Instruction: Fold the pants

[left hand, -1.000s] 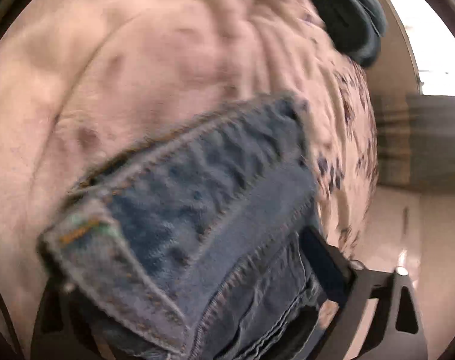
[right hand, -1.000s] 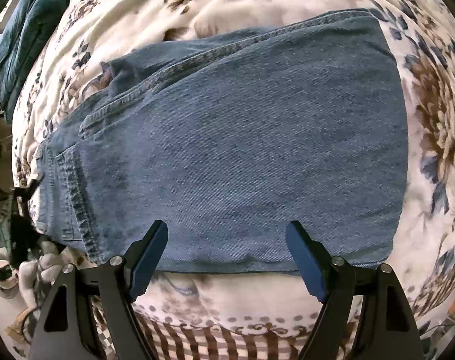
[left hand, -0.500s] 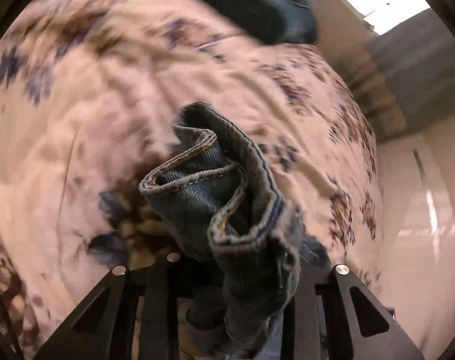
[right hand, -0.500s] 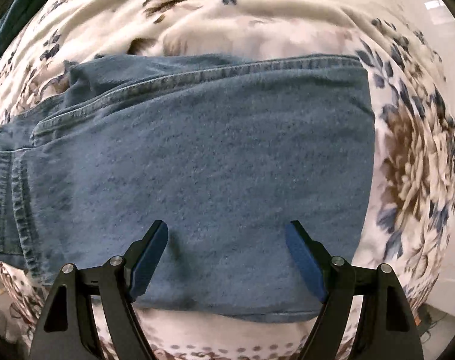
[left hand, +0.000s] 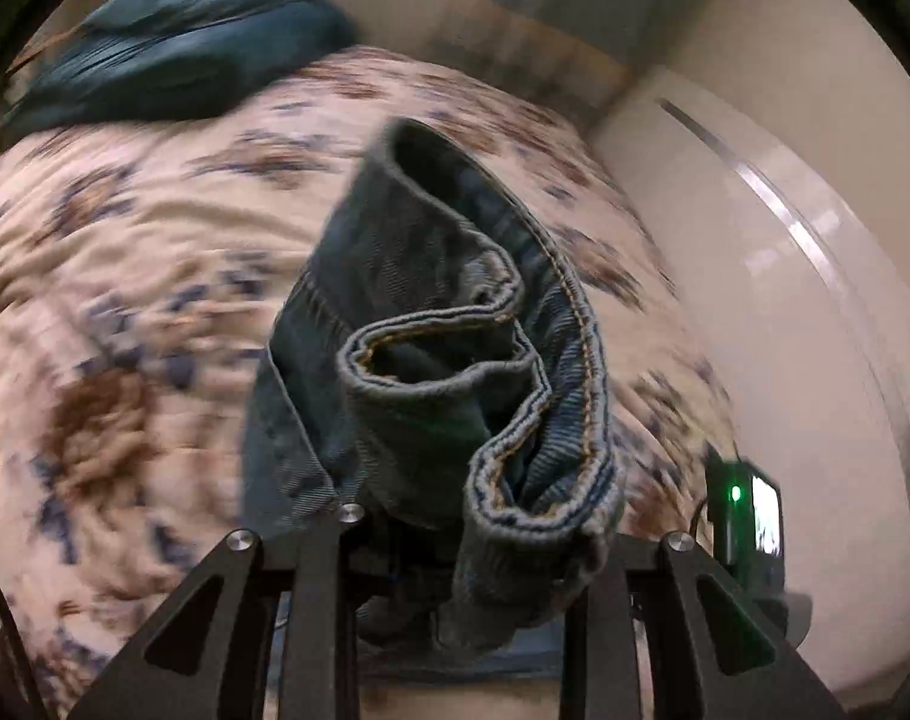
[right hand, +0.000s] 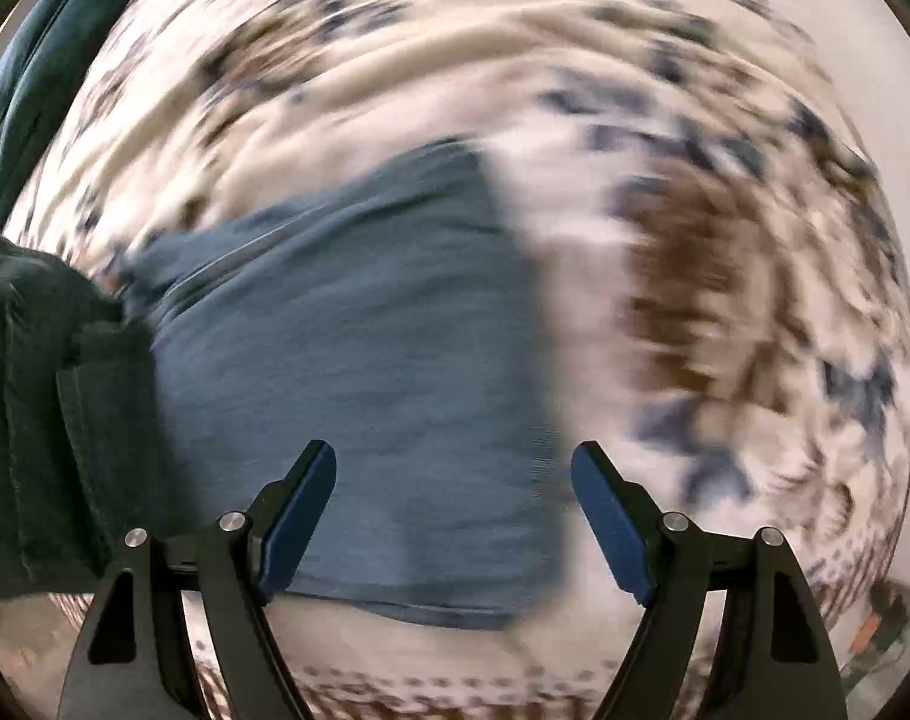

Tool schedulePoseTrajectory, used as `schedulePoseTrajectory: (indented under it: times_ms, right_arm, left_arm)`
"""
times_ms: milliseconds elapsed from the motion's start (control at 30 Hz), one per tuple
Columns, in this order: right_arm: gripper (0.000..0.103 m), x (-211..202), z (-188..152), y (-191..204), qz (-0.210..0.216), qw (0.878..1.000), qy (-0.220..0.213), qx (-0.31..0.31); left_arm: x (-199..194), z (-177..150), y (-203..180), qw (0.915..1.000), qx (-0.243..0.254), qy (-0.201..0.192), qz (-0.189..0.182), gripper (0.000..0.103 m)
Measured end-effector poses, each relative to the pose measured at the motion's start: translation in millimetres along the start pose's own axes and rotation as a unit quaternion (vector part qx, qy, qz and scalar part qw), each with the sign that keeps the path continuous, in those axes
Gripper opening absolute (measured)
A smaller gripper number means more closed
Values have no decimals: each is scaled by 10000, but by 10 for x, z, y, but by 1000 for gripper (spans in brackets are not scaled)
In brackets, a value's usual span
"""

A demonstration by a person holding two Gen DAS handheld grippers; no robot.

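The bunched hem of the pants (left hand: 455,372) has been lifted higher off the floral bedspread (left hand: 125,276) by the left claw (left hand: 460,546), which is closed on the denim. A second ago the fabric was spread flat ahead of that claw; now it is gathered upright between the fingers. The teal pillow (left hand: 173,54), previously at the upper right beyond the claw, is now seen far ahead to its left, and a small device with a green light (left hand: 745,510) has come into view to the claw's right. Ahead of the open right claw (right hand: 455,516), the denim panel (right hand: 347,372) is now seen shifted leftward, with a dark raised fold (right hand: 41,384) entering at the far left.
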State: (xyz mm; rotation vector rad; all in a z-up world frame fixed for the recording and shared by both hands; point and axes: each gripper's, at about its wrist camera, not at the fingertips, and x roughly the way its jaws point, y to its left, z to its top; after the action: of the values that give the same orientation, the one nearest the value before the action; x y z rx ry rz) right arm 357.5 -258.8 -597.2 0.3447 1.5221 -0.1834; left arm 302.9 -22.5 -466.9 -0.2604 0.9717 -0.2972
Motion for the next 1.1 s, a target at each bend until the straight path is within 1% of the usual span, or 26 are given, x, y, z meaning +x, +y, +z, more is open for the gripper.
schedulePoseTrajectory:
  times_ms: [67, 100, 133, 200, 233, 267, 300, 333, 367, 400, 433, 500, 533, 567, 600, 633, 667, 733, 800, 833, 867, 933, 967, 1000, 1033, 1100]
  right_arm:
    - [83, -56, 17, -391, -115, 9994, -32, 324]
    - [83, -80, 14, -647, -180, 9984, -31, 541]
    - [83, -85, 4, -824, -240, 9974, -23, 674]
    - [83, -80, -21, -1123, -384, 9954, 16, 879]
    - [83, -68, -32, -1283, -434, 9942, 53, 978]
    - [83, -56, -41, -1407, -460, 9932, 87, 1063]
    - [83, -30, -54, -1555, -460, 9920, 156, 1165]
    - [83, -11, -65, -1628, -437, 9915, 210, 1209]
    - [83, 0, -75, -1717, -401, 9908, 253, 1269]
    - [83, 5, -87, -1799, -334, 9901, 281, 1334]
    - [83, 15, -87, -1860, -222, 9897, 312, 1378]
    - [83, 37, -54, -1923, 204, 9892, 376, 1404]
    - [83, -2, -70, -2016, 441, 9885, 345, 1402]
    - [83, -28, -38, -2022, 706, 9876, 275, 1377]
    - [83, -62, 10, -2017, 1087, 9850, 171, 1331]
    - [83, -76, 51, -2002, 1286, 9829, 143, 1308]
    - [83, -78, 75, -1973, 1498, 9803, 116, 1285]
    - [84, -103, 181, -1925, 1942, 9732, 36, 1230]
    - [84, -113, 323, -1848, 2275, 9676, 86, 1094]
    - [84, -115, 395, -1724, 2445, 9637, 121, 1069]
    - [84, -112, 425, -1668, 2657, 9582, 152, 1049]
    - [84, -103, 463, -1528, 2892, 9523, 262, 934]
    - [84, -86, 501, -1373, 2917, 9520, 311, 873]
    - [84, -68, 528, -1306, 2953, 9513, 383, 800]
    - [84, -63, 540, -1255, 2997, 9500, 449, 759]
    - [84, -26, 549, -1090, 3054, 9476, 619, 708]
  left_arm:
    - [192, -101, -322, 9991, 356, 203, -132, 22]
    - [368, -210, -533, 9971, 580, 412, -253, 22]
    - [494, -307, -658, 9950, 767, 568, -284, 22]
    - [831, -559, -870, 9888, 1112, 971, -233, 22]
    - [958, -653, -908, 9863, 1186, 1127, -220, 22]
    - [1096, -750, -936, 9828, 1286, 1312, -158, 22]
    - [1263, -895, -972, 9783, 1429, 1501, -8, 22]
    - [1339, -952, -978, 9762, 1505, 1557, 58, 23]
    - [1391, -1002, -1006, 9735, 1610, 1618, 102, 23]
    - [1460, -1021, -1029, 9695, 1751, 1701, 218, 26]
    - [1475, -1007, -1052, 9677, 1790, 1759, 249, 30]
    - [1425, -931, -1113, 9636, 1828, 1929, 301, 32]
    - [1359, -874, -1132, 9632, 1807, 1966, 313, 34]
    - [1324, -844, -1122, 9642, 1769, 1958, 276, 38]
    - [1200, -770, -1049, 9689, 1581, 1896, 195, 47]
    - [1111, -717, -988, 9720, 1425, 1862, 188, 66]
    - [1039, -678, -927, 9736, 1294, 1864, 237, 73]
    - [865, -560, -730, 9773, 964, 1845, 394, 96]
    - [726, -461, -548, 9799, 734, 1767, 561, 98]
    - [654, -413, -450, 9804, 643, 1740, 663, 99]
    - [587, -366, -370, 9805, 581, 1745, 690, 99]
    - [483, -311, -279, 9820, 510, 1696, 655, 99]
    - [451, -296, -267, 9821, 520, 1711, 584, 99]
    - [422, -291, -285, 9813, 610, 1770, 439, 99]
    - [409, -303, -322, 9798, 721, 1829, 371, 99]
    - [401, -371, -476, 9731, 987, 2083, -21, 99]
